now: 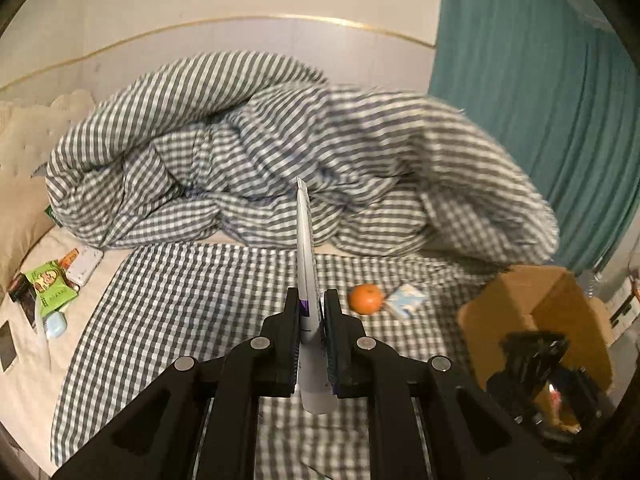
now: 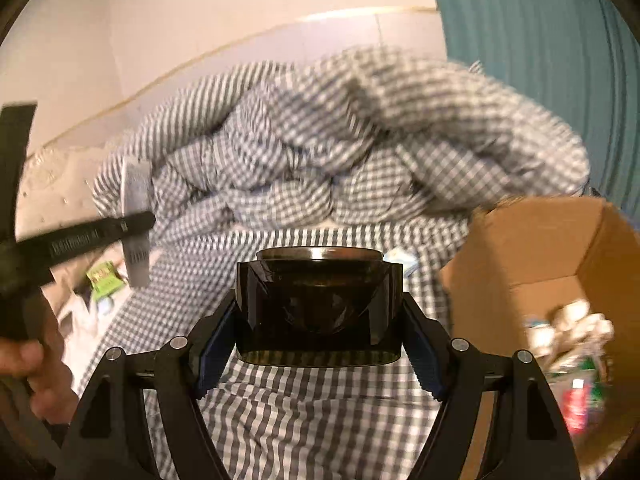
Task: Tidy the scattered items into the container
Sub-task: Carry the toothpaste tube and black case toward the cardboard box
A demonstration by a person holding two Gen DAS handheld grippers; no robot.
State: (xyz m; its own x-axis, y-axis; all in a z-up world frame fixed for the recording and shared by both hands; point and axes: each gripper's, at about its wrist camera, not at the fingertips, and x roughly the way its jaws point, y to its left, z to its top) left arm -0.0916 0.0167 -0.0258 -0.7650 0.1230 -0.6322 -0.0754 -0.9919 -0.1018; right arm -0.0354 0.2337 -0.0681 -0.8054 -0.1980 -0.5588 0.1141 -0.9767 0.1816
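At the far left of the left wrist view, a green snack packet [image 1: 50, 286] and a small pale blue case [image 1: 56, 325] lie on the cream sheet beside a beige pillow [image 1: 24, 184]. In the centre, the left gripper [image 1: 312, 316] pinches a slim white tube with a purple label [image 1: 307, 280], held above the grey-and-white checked bedspread [image 1: 180, 312]. A heaped checked duvet [image 1: 240, 152] fills the middle. Right of the gripper, a round orange fruit [image 1: 365, 299] touches a small white-and-blue packet [image 1: 406, 300]. At lower right stands an open brown cardboard box [image 1: 536, 312], partly filled. In the right wrist view, the right gripper [image 2: 320, 340] holds a dark translucent jar with a rounded-square body [image 2: 318, 312] between widely spread fingers, left of the box.
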